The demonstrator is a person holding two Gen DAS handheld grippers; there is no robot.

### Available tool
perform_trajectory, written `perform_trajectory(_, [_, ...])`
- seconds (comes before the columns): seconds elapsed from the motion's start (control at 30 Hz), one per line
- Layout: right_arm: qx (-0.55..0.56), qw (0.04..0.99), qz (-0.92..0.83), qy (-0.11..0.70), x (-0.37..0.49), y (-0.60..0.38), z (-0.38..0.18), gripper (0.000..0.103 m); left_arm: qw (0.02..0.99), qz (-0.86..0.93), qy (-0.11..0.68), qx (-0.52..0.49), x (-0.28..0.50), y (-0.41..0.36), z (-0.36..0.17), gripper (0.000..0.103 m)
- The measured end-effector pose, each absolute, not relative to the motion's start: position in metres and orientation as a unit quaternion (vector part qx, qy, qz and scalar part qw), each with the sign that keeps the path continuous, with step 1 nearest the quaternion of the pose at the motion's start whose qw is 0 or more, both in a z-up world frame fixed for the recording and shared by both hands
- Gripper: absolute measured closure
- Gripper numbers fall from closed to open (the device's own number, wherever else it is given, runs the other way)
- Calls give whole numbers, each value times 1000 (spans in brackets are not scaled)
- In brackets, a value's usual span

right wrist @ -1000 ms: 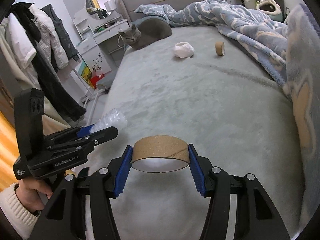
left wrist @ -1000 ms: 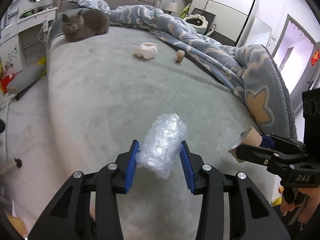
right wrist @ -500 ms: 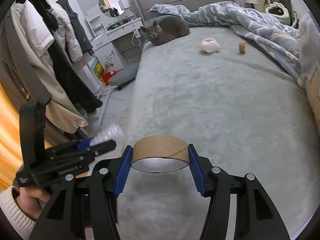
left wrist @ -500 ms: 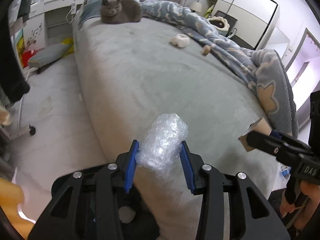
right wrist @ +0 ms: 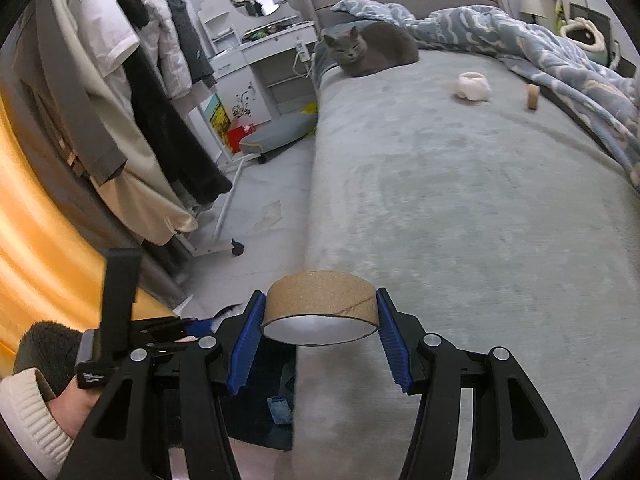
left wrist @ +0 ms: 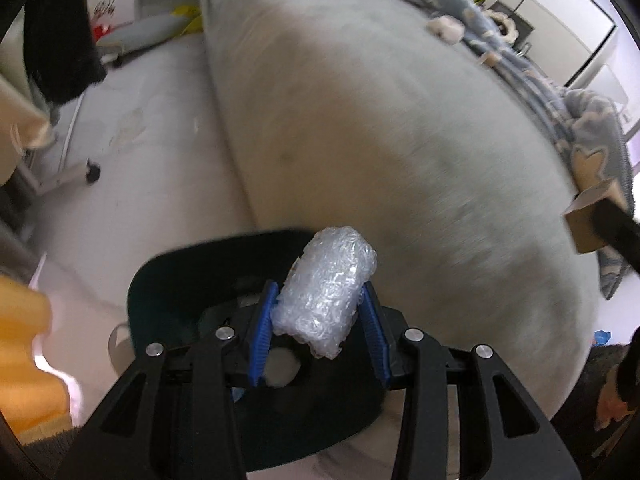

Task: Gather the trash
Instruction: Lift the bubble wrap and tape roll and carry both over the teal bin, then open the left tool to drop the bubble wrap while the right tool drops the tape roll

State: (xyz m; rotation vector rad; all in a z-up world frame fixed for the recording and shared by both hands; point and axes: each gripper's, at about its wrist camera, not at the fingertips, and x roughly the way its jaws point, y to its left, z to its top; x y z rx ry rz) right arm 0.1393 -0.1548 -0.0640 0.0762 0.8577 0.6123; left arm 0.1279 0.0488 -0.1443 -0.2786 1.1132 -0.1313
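My left gripper [left wrist: 320, 328] is shut on a roll of clear bubble wrap [left wrist: 326, 290] and holds it over a dark bin [left wrist: 160, 280] on the floor beside the bed. My right gripper [right wrist: 320, 332] is shut on a brown cardboard tape core [right wrist: 320, 300] above the bed's near corner; the core also shows at the right edge of the left wrist view [left wrist: 588, 220]. The left gripper [right wrist: 120, 340] appears low left in the right wrist view. A white crumpled wad [right wrist: 474, 86] and a small cardboard roll [right wrist: 532, 96] lie far up the bed.
A grey cat [right wrist: 372, 50] lies at the head of the grey bed [right wrist: 460, 200]. A blue patterned blanket [right wrist: 560, 60] covers the bed's right side. A clothes rack [right wrist: 152, 100] with hanging coats stands left, on wheels. A white dresser [right wrist: 272, 64] stands behind.
Both grippers have pulled back from the bed toward its foot. My left gripper swung down and left with the bubble wrap, bringing the dark bin under it.
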Motion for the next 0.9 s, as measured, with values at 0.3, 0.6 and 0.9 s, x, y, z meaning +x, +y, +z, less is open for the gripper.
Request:
perform_trajectory(0.3, [4,846,316,430,137,-112,-79,47,800,-42,582,-136,119,75,-171,57])
perform_trajectory(0.6, [-44,816,343,464,132,-74,-100,47,770,-31,623,-135,103,98,-190,54])
perform_trajectory(0.9, [-78,799,347,484,130,-51,-118,47,769,-36,621,-145,92,117,-185,36])
